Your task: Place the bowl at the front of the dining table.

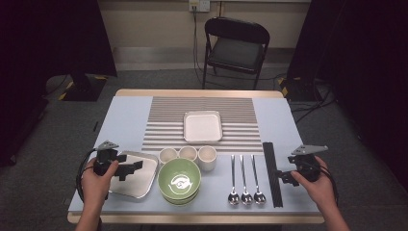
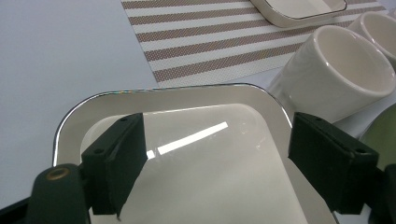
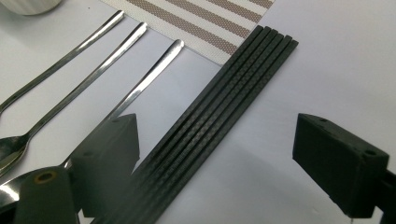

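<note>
Black chopsticks [image 3: 219,126] lie at 3 o'clock on the worktop [image 1: 122,115]; the right gripper [image 3: 229,163] hovers there, fingers wide, empty. At 9 o'clock, the left gripper [image 2: 212,163] gapes over the steel-rimmed tray [image 2: 187,95]. No writing legible.

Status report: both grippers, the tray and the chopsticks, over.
Left gripper open over the square tray. Right gripper open above the black chopsticks. Spoons lie beside the chopsticks; nothing gripped.

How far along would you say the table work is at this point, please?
Looks barely started. Nothing is gripped: the left gripper hangs open over the square plate, the right gripper open beside the chopsticks. Spoons, cups and green bowl sit in tidy rows, seemingly untouched.
</note>
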Demonstrator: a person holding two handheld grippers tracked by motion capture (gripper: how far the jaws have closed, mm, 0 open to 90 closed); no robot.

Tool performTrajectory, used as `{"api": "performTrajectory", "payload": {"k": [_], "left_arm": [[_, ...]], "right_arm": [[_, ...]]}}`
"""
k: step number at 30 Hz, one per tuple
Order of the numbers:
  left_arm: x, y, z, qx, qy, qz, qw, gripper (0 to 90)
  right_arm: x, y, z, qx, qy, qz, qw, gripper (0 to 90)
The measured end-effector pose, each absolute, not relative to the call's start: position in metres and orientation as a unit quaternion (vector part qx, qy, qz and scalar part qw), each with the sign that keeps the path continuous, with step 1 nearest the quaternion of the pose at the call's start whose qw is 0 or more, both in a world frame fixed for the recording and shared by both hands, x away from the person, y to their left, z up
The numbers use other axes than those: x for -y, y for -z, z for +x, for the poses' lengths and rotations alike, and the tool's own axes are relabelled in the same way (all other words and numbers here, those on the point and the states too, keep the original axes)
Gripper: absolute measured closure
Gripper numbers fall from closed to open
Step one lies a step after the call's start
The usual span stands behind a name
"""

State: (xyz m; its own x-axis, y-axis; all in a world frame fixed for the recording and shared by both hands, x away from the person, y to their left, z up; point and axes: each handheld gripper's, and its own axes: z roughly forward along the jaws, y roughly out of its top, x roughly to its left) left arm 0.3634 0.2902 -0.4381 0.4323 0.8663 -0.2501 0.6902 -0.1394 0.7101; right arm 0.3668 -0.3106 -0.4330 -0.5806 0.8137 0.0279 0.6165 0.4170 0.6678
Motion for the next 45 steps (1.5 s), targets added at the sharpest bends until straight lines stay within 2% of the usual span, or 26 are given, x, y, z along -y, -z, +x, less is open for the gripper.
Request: {"api": "performTrajectory", "payload": {"k": [45], "left_arm": [[-0.29,0.439,0.36,-0.522,-0.108,0.748,0.396,17.6]], "right_arm": [[0.253,0.415,0.388,-0.857,-0.331,0.382,0.095,14.2]]}}
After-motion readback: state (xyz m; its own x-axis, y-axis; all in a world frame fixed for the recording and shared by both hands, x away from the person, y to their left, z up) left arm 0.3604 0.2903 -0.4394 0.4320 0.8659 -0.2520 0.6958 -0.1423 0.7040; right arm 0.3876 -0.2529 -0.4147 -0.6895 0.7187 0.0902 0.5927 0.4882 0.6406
